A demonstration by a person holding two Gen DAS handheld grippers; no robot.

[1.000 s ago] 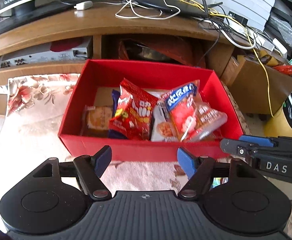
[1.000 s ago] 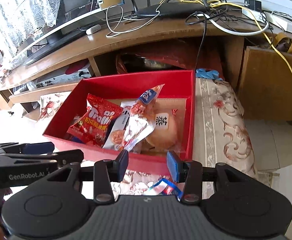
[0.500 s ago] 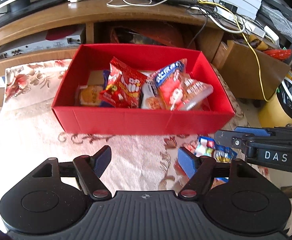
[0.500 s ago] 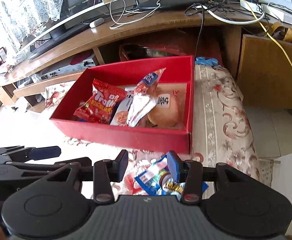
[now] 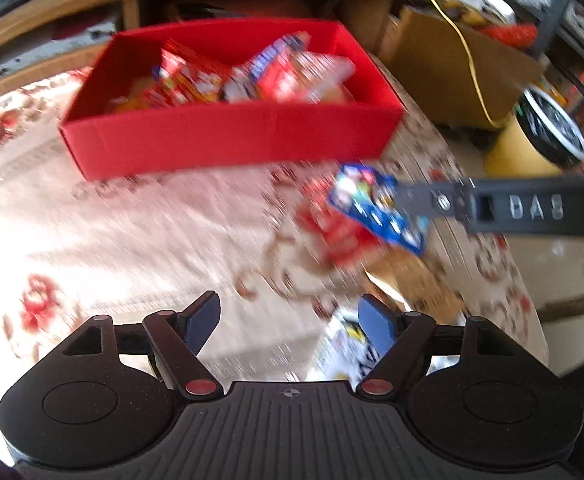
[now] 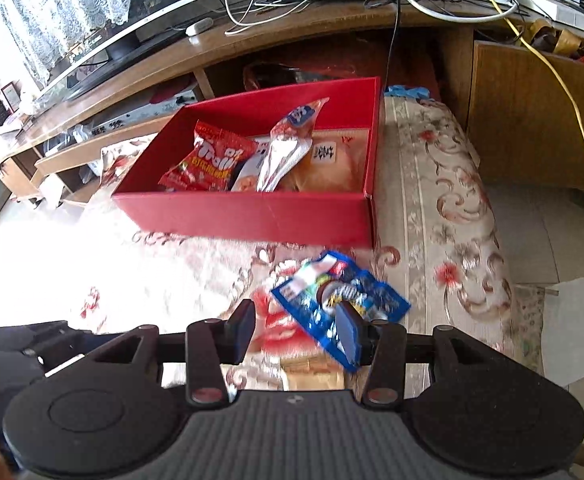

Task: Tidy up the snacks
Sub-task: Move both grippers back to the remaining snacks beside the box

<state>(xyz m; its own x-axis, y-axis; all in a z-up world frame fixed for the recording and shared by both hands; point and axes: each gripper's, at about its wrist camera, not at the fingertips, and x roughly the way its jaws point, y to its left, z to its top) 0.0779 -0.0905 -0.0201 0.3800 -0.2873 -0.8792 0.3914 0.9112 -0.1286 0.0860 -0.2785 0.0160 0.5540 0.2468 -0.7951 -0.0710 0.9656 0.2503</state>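
A red box with several snack packets inside stands on a floral cloth. In front of it lie loose snacks: a blue packet, a red packet and a brown packet. My right gripper is open, just above the loose snacks, its right finger over the blue packet. My left gripper is open and empty, low over the cloth, with a white and blue packet beside its right finger. The left view is blurred.
A wooden TV bench with cables and a router stands behind the box. A cardboard box and a yellow round tin are to the right. The cloth edge drops off on the right.
Both grippers have pulled back from the red box and dropped toward the loose snacks in front of it. The blue packet has come into full view. Both grippers stayed open.
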